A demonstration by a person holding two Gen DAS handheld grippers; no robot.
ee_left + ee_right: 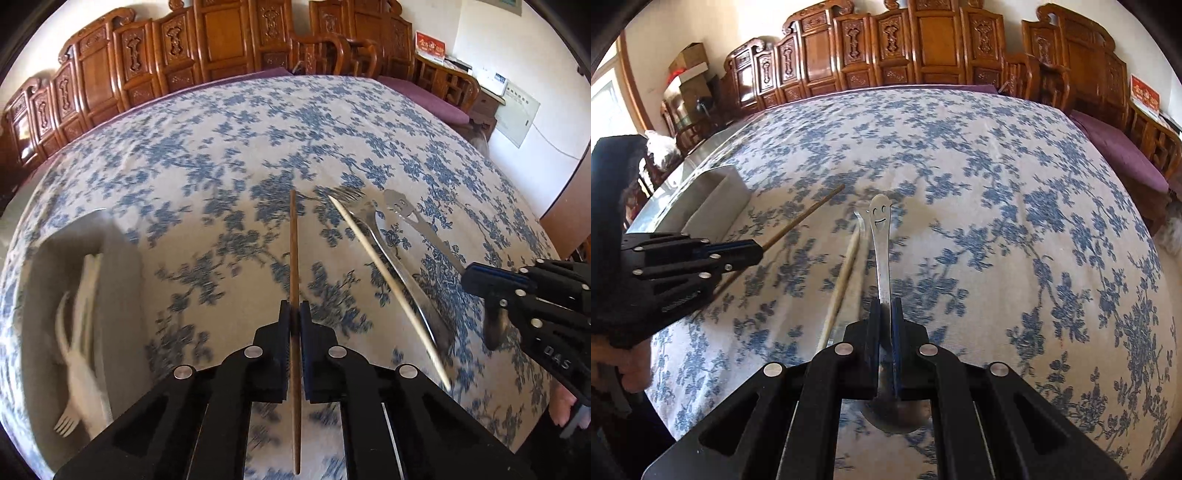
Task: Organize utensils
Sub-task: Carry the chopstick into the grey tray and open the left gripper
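between the pads of the left gripper [294, 314] sits a dark brown chopstick [293, 254], clamped along its length and pointing straight ahead of the fingers over the blue-flowered tablecloth [207, 155]. the right gripper [886, 314] is likewise closed on a thing: the handle of a steel spoon [881, 236] with a smiling face cut into its end, the bowl hanging back beneath the fingers.

off to the left of the left fingers stands a grey tray [122, 295], and a white plastic fork [74, 373] and some pale pieces beside it already lie inside; blur hides what those pieces are. so the sorting looks partly done, with two utensils in hand and none of them yet over the tray.

left on the cloth, between the two pairs of fingers, are a pale chopstick [384, 280] and a steel fork [399, 266], lying side by side and touching or nearly so. both will need fetching afterwards.

nothing lies on the cloth between the left fingers and the tray. the right gripper is near the left one's right side, so the two could crowd each other if both swing toward the tray together. carved wooden furniture [207, 44] stands beyond the far edge, well apart.
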